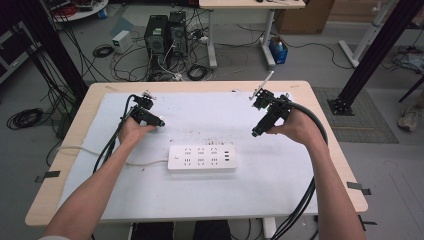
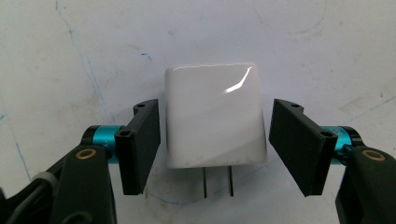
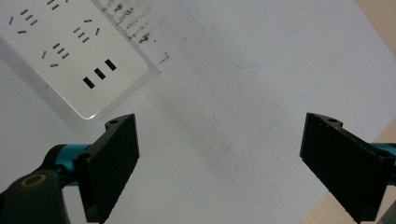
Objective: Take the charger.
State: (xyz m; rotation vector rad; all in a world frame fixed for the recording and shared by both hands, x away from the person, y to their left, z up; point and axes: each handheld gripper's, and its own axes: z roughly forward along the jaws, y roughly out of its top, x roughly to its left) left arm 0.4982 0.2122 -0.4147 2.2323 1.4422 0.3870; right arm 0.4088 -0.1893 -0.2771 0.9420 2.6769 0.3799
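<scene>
At the left of the high view, the left tool lay low over the white mat that covered the worktop, held in the person's left hand. In the left gripper view a glossy white plug adapter lay flat on the mat between that tool's two black jaws, its two metal prongs pointing toward the camera. The left jaw stood right at the adapter's side and may have been touching it, though the angle made that hard to judge; the right jaw was a narrow gap clear of the other side, so the jaws bracketed the adapter without clamping it.

Near the middle of the mat, just ahead of the person and a little right of the left hand, lay a white power strip, its cord running off to the left edge.

Farther right, the right tool was held above the mat in the right hand, pointing down and toward the strip. In the right gripper view its jaws stood wide apart with nothing between them, one end of the power strip lying beyond its left jaw.
</scene>
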